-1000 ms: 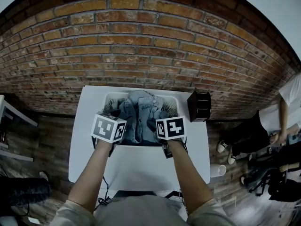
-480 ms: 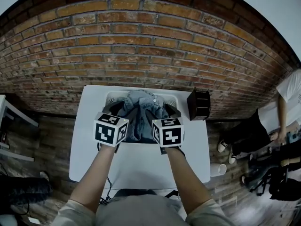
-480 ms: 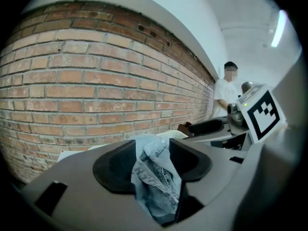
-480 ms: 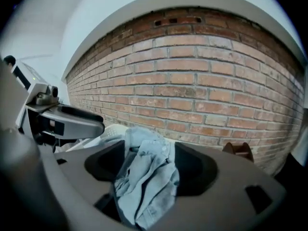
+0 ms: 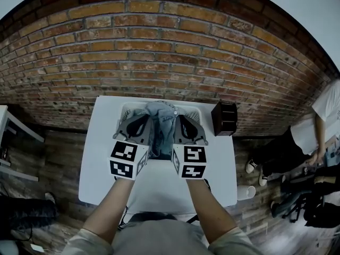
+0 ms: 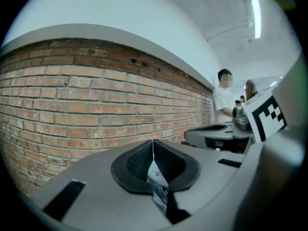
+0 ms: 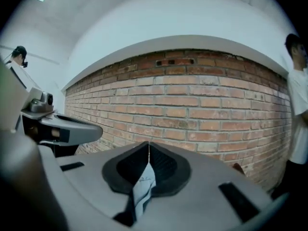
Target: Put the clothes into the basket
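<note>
- The white tabletop (image 5: pixel 159 187) nearest the person lies bare, with no garment on it, so I judge the loading step done or all but done.
- The left gripper (image 5: pixel 141 120) stands raised over the basket's left part. In the left gripper view, the left gripper (image 6: pixel 153 150) has its jaws pressed together. Only a small pale patch shows low in the slit, and I cannot tell what it is. No cloth hangs from it.
- The right gripper (image 5: pixel 184 120) mirrors it over the basket's right part. In its own view, the right gripper (image 7: pixel 148 150) is likewise closed on nothing I can name.
- The white perforated plastic basket (image 5: pixel 124 112) sits at the table's far edge and holds the crumpled blue denim clothes (image 5: pixel 161 122), heaped above the rim at the middle.
- The next move likely calls only for checking that no denim trails over the front rim, which the grippers partly hide. If some does, it needs tucking in.
- A black slatted box (image 5: pixel 224 118) stands beside the basket on the right, and its contents cannot be seen.
- The red brick wall (image 5: pixel 159 52) rises beyond.
</note>
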Motion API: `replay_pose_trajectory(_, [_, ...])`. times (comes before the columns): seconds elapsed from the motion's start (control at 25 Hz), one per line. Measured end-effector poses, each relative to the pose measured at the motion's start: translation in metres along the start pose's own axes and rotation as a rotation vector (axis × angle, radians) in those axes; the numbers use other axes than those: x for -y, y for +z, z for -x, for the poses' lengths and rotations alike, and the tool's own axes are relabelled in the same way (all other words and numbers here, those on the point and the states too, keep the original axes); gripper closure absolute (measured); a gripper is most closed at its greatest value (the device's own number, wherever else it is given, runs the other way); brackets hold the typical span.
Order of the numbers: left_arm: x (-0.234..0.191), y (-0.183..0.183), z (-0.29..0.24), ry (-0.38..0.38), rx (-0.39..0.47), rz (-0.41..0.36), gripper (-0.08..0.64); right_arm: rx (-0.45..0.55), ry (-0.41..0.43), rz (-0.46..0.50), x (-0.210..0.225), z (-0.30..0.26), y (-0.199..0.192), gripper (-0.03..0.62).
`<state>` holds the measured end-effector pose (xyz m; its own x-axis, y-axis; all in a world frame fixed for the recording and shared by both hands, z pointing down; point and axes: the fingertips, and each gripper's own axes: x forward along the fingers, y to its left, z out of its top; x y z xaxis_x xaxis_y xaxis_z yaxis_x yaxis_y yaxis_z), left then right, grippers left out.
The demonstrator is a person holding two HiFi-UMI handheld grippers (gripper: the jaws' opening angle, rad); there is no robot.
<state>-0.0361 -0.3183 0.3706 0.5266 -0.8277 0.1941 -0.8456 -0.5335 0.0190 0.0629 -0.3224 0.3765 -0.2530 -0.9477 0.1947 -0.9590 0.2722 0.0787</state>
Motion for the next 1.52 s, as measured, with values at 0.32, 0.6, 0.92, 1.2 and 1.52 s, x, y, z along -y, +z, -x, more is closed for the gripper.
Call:
replay_pose_trajectory(0.32, [0.016, 0.037, 0.039, 0.042, 0.099, -0.026, 0.551, 0.147, 0.006, 0.089, -0.022, 0.047, 0.044, 0.586])
replay_pose_trajectory(0.6, [0.034, 0.063, 0.079, 0.046, 0.142, -0.078, 0.551, 0.222, 0.018, 0.074, -0.026, 0.092, 0.078, 0.586])
replay_pose_trajectory(0.92, [0.06, 0.073, 0.115, 0.032, 0.147, -0.119, 0.551, 0.228, 0.026, 0.075, -0.034, 0.133, 0.087, 0.586])
replay_pose_trajectory(1.2, [0.079, 0.054, 0.134, 0.014, 0.127, -0.094, 0.551, 0.217, 0.067, 0.085, -0.054, 0.155, 0.08, 0.586])
replay_pose_trajectory(1.52, [0.08, 0.042, 0.141, 0.015, 0.102, -0.087, 0.551, 0.163, 0.074, 0.082, -0.067, 0.158, 0.055, 0.586])
